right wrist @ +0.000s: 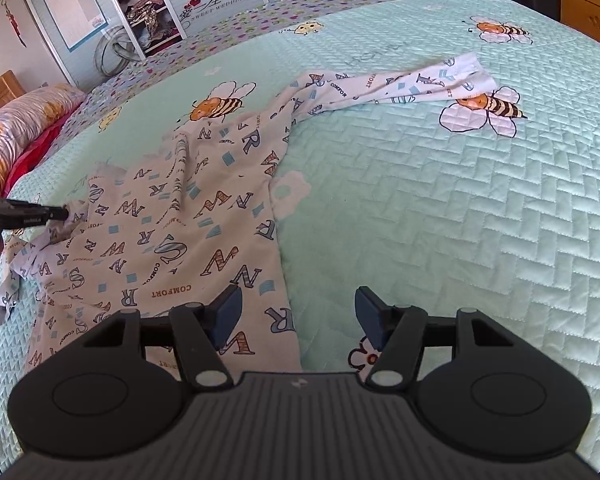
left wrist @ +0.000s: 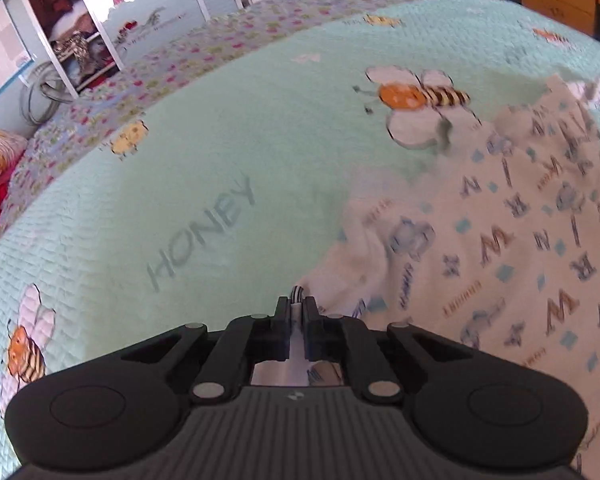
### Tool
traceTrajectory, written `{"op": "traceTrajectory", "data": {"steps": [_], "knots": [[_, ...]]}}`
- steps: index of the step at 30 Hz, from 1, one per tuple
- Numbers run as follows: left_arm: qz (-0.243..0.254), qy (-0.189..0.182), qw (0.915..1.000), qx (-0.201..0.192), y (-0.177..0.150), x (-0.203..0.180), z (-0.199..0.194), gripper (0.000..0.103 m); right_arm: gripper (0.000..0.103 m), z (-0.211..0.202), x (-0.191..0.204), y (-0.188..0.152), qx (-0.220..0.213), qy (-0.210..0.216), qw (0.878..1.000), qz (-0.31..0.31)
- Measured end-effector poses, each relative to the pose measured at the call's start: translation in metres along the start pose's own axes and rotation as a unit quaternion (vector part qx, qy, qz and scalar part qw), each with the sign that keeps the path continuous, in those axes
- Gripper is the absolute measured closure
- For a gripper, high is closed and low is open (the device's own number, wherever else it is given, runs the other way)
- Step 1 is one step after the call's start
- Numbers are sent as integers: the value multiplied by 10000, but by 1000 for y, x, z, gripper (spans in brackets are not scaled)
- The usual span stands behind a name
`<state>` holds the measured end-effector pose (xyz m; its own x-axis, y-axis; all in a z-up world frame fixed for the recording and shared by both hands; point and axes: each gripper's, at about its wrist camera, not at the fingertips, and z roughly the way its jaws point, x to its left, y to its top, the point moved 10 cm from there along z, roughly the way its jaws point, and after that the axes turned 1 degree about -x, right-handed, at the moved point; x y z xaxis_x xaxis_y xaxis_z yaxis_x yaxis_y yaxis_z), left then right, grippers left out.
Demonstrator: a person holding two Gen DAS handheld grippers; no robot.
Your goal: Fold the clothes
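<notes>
Pajama top (right wrist: 172,236) lies on the bed (right wrist: 440,220); left tool (left wrist: 296,308) pinches its edge at nine o'clock, right tool (right wrist: 298,316) spread wide above its hem.

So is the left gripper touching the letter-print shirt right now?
Touching. In the left wrist view the left gripper is shut on an edge of the shirt; the right wrist view shows it at the shirt's left edge.
</notes>
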<state>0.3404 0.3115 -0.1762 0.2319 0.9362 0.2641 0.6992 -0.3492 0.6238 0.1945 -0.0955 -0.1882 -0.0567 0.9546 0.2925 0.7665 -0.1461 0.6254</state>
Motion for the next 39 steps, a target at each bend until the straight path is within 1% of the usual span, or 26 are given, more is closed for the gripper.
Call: {"op": "traceTrajectory", "data": {"steps": [1,2,3,5,6,7,8,9,10,11,13,15,17,18,21,24,27,28,30,32,34,35,36,37,38,39], "knots": [[-10,194,9998,-41,7,11,1,98,40,0,-1,0,0,-11,10000,3],[-100,299,9995,-36,14,22,2,98,40,1,-1,1,-1,-22,10000,5],[-241,245,9994,9,19,30,5,97,40,1,-2,1,-1,-35,10000,8],[-434,-31,9990,133,24,37,9,97,40,1,-4,3,-14,-58,10000,24],[-371,-128,9990,235,23,32,10,93,40,-1,-4,4,-39,-47,10000,45],[-263,-124,9991,315,19,27,9,93,40,-2,-4,5,-64,-36,10000,66],[-175,-28,9993,331,14,23,6,91,40,-3,-4,6,-91,-24,9999,79],[-171,54,9993,338,7,23,3,78,40,-4,-4,8,-124,-8,9999,64],[-219,103,9991,354,1,24,0,73,40,-5,-3,11,-153,9,9999,41],[-283,102,9990,343,-5,25,-4,71,40,-5,-2,13,-183,26,9998,19],[-392,-116,9991,122,-5,24,-16,71,40,-6,0,17,-246,61,9997,-27],[-393,-475,9980,-156,6,17,-28,71,40,-7,2,27,-343,118,9993,-89],[-153,-660,9974,-263,22,4,-29,70,40,-6,7,42,-480,274,9984,-152],[15,-681,9973,-262,30,-4,-25,67,40,-5,10,50,-547,369,9977,-176],[343,-919,9952,-29,42,-28,1,67,39,5,27,84,-734,753,9941,-279],[398,-1110,9927,249,40,-43,30,67,39,32,55,122,-693,1297,9862,-755],[392,-1125,9917,483,31,-48,50,66,39,68,86,154,-567,1724,9746,-1313],[397,-1132,9914,521,29,-49,53,66,39,84,96,164,-452,1790,9715,-1484],[427,-1121,9914,531,27,-51,58,66,38,121,116,177,-72,1937,9642,-1807],[348,-1127,9919,468,28,-52,61,67,39,160,126,183,331,1869,9628,-1924],[233,-1139,9926,358,29,-50,62,67,39,196,134,182,657,1818,9630,-1880],[212,-1133,9929,276,30,-50,62,73,46,209,137,177,840,1841,9617,-1849],[219,-1121,9933,189,30,-50,61,87,71,220,139,169,1025,1873,9594,-1842],[235,-1082,9938,116,31,-50,61,94,87,226,141,159,1177,1915,9547,-1948],[214,-991,9948,26,34,-47,61,97,95,226,141,155,1146,1875,9535,-2061],[154,-876,9960,-92,39,-42,61,98,97,221,139,159,1030,1896,9557,-2000]]}}
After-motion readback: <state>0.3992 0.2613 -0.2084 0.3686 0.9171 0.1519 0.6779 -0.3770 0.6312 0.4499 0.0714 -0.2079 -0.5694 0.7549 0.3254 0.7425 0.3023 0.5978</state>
